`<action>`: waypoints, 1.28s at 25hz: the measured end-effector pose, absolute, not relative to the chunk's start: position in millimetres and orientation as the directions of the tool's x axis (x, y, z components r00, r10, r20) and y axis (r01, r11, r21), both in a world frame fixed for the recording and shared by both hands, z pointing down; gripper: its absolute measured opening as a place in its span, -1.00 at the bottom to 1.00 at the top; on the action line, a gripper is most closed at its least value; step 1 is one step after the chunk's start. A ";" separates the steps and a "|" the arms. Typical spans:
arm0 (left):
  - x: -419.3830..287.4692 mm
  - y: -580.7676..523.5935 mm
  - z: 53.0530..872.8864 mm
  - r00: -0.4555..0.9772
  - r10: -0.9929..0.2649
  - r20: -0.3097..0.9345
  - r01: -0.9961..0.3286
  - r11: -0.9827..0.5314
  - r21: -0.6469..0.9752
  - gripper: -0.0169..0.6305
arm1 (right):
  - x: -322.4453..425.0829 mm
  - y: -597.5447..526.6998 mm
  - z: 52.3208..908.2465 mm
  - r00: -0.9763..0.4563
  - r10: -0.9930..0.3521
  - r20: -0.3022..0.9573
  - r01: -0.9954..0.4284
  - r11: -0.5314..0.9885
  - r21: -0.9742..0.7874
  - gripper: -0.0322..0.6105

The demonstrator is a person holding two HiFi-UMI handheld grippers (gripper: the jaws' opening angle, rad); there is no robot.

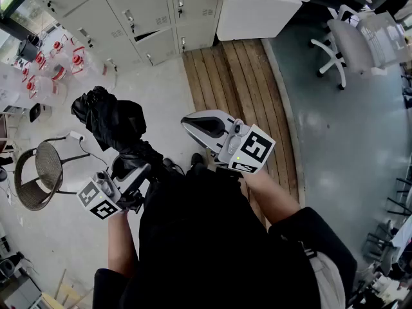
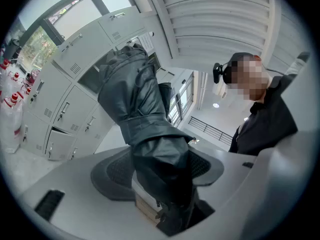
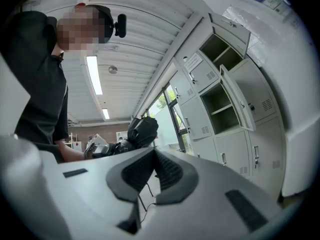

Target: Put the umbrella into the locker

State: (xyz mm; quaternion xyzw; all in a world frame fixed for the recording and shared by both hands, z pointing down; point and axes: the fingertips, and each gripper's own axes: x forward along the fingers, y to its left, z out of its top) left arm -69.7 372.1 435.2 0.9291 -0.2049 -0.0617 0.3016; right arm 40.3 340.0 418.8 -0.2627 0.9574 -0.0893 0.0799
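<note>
The folded black umbrella (image 1: 109,124) stands up out of my left gripper (image 1: 132,166), which is shut on its lower end. In the left gripper view the umbrella (image 2: 145,129) fills the gap between the jaws of the left gripper (image 2: 157,171) and rises toward the grey lockers (image 2: 55,104). My right gripper (image 1: 193,122) is held beside it at the right, shut and with nothing in it. The right gripper view shows the right gripper (image 3: 155,156) with its jaws together, the umbrella (image 3: 141,131) off to the left, and an open locker compartment (image 3: 220,99) ahead at the right.
The bank of lockers (image 1: 135,18) stands across the top of the head view, one low door ajar. A round wicker stool (image 1: 42,169) is at the left, plastic jugs (image 1: 51,63) beyond it. A wooden floor strip (image 1: 238,82), white cabinet (image 1: 264,5) and office chair (image 1: 351,44) lie to the right.
</note>
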 end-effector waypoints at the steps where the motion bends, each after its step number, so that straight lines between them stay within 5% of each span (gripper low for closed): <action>1: -69.2 372.2 435.3 0.908 -0.420 0.007 -0.343 -0.733 0.587 -0.03 | 40.9 339.2 419.1 -0.849 -0.517 -0.109 -0.488 0.847 -0.212 -0.87; 19: -83.3 363.8 454.2 0.855 -0.512 0.076 -0.448 -0.657 0.607 -0.03 | 32.7 315.9 435.5 -0.849 -0.512 -0.132 -0.472 0.847 -0.247 -0.86; 32: -93.9 292.2 465.4 0.880 -0.470 0.075 -0.401 -0.647 0.648 -0.03 | 40.8 250.6 446.5 -0.791 -0.610 -0.052 -0.575 0.770 -0.277 -0.87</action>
